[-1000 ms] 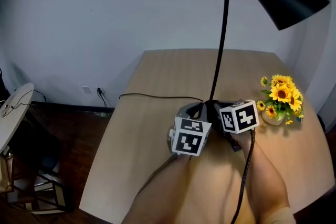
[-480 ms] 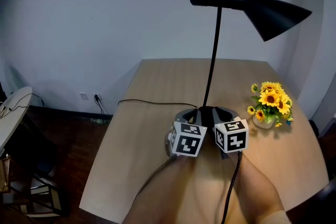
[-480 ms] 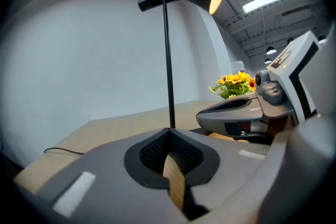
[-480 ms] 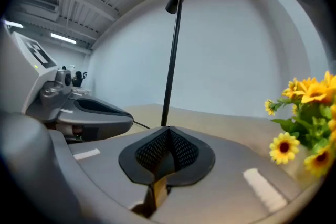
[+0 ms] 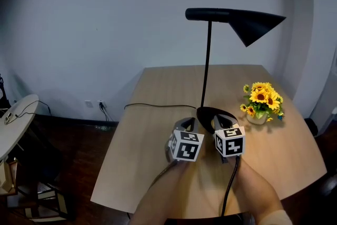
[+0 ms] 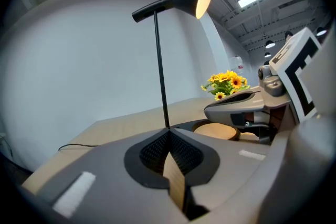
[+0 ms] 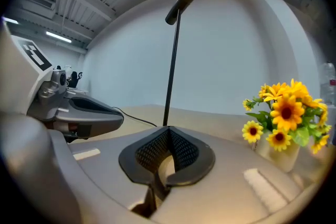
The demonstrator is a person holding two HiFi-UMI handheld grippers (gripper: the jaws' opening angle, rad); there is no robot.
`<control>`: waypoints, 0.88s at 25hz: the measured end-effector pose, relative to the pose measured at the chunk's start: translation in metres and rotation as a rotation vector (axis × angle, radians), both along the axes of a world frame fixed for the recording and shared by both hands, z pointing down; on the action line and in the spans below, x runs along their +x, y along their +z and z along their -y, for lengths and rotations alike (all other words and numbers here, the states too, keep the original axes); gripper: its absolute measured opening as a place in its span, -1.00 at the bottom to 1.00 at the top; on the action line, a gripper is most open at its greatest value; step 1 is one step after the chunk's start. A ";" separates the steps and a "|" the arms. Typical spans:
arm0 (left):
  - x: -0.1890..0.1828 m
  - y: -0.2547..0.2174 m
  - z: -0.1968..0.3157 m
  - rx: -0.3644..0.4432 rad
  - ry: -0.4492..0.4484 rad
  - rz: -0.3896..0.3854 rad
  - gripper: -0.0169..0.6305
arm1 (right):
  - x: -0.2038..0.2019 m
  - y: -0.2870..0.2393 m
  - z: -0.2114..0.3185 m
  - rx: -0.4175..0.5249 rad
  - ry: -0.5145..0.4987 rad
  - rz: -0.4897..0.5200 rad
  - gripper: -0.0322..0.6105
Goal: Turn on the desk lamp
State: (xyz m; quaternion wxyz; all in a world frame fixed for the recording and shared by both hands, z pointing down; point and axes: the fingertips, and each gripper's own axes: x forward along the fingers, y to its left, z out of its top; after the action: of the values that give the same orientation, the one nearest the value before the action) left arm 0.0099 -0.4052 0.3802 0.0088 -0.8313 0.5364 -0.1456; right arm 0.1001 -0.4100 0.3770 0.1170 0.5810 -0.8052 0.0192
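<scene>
A black desk lamp (image 5: 208, 60) stands near the middle of a pale wooden surface (image 5: 152, 171), its thin stem rising from a round flat base (image 5: 206, 112) to a cone shade (image 5: 256, 27) that points down to the right. Seen from below in both gripper views, the inside of the shade glows warm, so the lamp appears to be switched on already.

The left hand-held gripper (image 5: 185, 125) and the right hand-held gripper (image 5: 220, 121) sit side by side just in front of the base, likely because the switch is down there. Each has its jaws closed tip to tip, with nothing between them.

A small pot of sunflowers (image 5: 260, 100) stands to the right of the lamp, near but apart from it. A black cable (image 5: 158, 105) trails left from the base across the surface. Behind is a plain grey-white wall (image 5: 105, 34); the floor (image 5: 68, 155) is dark wood, and ceiling strip lights show in the gripper views
</scene>
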 end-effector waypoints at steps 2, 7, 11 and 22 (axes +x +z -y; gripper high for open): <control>-0.001 0.001 -0.012 0.000 -0.002 0.006 -0.96 | -0.001 0.000 -0.014 0.004 -0.003 -0.008 -0.91; -0.003 0.001 -0.040 0.003 0.000 -0.025 -0.96 | -0.003 -0.002 -0.044 0.025 -0.003 -0.014 -0.90; -0.006 0.001 -0.065 -0.013 0.003 -0.069 -0.96 | 0.002 -0.005 -0.064 0.029 0.006 0.019 -0.90; -0.010 -0.006 -0.125 -0.006 0.026 -0.105 -0.96 | 0.003 -0.008 -0.127 0.039 0.013 0.085 -0.90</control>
State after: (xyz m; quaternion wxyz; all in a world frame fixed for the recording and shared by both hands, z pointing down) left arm 0.0002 -0.2798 0.3740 -0.0202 -0.8448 0.5247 -0.1032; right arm 0.1034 -0.2830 0.3685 0.0713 0.5870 -0.8059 0.0287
